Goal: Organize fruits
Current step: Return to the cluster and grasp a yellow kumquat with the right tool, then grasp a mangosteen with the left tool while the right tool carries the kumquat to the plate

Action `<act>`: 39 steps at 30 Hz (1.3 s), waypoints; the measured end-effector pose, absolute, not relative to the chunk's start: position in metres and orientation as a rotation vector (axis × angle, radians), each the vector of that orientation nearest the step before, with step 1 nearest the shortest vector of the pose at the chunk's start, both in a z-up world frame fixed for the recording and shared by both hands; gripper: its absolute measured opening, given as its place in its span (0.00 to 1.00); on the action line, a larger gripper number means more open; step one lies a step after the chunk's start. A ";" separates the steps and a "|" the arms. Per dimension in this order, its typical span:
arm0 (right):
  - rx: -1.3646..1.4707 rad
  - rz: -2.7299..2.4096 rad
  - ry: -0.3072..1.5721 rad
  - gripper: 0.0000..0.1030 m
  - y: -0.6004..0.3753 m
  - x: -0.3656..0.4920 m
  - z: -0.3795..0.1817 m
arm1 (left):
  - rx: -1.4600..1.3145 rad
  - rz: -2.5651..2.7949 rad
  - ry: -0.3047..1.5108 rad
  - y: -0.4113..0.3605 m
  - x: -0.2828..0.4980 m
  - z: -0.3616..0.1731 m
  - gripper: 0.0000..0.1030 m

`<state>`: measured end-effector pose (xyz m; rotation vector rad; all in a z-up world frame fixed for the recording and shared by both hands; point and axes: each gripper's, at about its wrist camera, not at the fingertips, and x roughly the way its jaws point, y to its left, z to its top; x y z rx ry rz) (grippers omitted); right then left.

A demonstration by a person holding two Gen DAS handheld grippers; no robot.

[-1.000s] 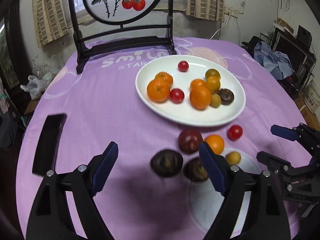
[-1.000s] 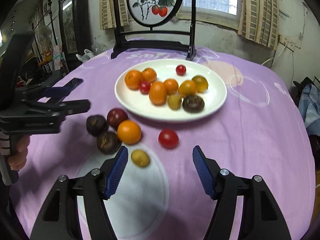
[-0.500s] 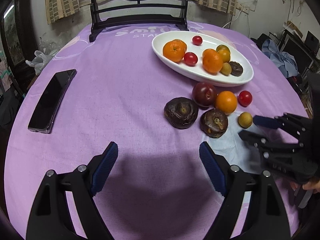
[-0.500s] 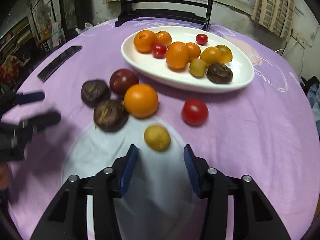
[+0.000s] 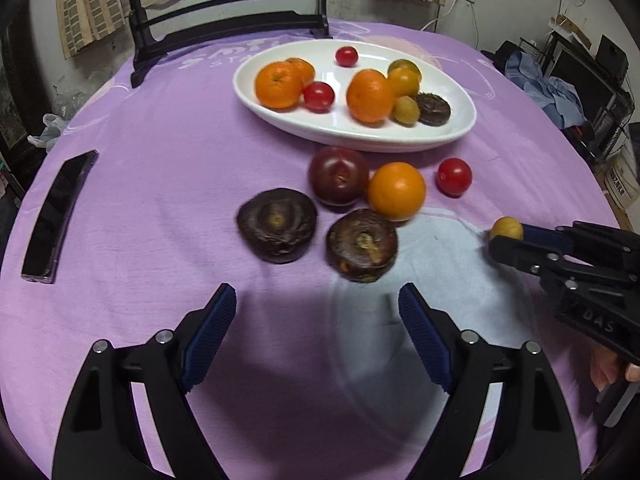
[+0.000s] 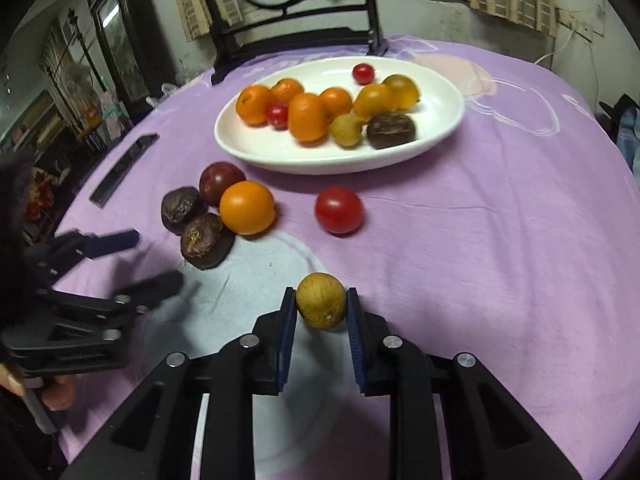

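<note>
A white oval plate (image 5: 460, 136) (image 6: 440, 140) holds several oranges, tomatoes and dark fruits. On the purple cloth in front of it lie two dark wrinkled fruits (image 5: 277, 225) (image 5: 362, 245), a dark red plum (image 5: 338, 175), an orange (image 5: 396, 191) and a red tomato (image 5: 454, 177) (image 6: 339, 210). My right gripper (image 6: 321, 300) is shut on a small yellow fruit (image 6: 321, 300) (image 5: 506, 229) at the cloth. My left gripper (image 5: 316, 320) is open and empty, just short of the dark fruits.
A black phone (image 5: 56, 216) lies at the table's left side. A black wooden stand with a painted round screen (image 5: 228, 28) stands behind the plate. Clutter and furniture surround the round table.
My right gripper has moved forward and closed on the small yellow fruit. My left gripper has moved closer to the dark fruits and stays open.
</note>
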<state>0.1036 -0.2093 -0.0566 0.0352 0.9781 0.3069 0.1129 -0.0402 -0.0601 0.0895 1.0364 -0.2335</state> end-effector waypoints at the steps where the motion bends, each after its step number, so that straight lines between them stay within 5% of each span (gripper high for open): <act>1: 0.050 0.310 0.970 0.25 -0.213 0.102 -0.055 | 0.085 -0.238 1.045 -0.044 0.114 -0.062 0.79; 8: 0.105 0.339 0.927 0.25 -0.229 0.096 -0.046 | 0.129 -0.203 1.064 -0.073 0.130 -0.070 0.73; 16: 0.172 0.327 0.917 0.25 -0.247 0.097 -0.044 | 0.152 -0.186 1.074 -0.084 0.148 -0.063 0.41; 39: 0.091 0.278 0.832 0.25 -0.248 0.121 -0.002 | 0.152 -0.237 0.926 -0.047 0.153 0.026 0.41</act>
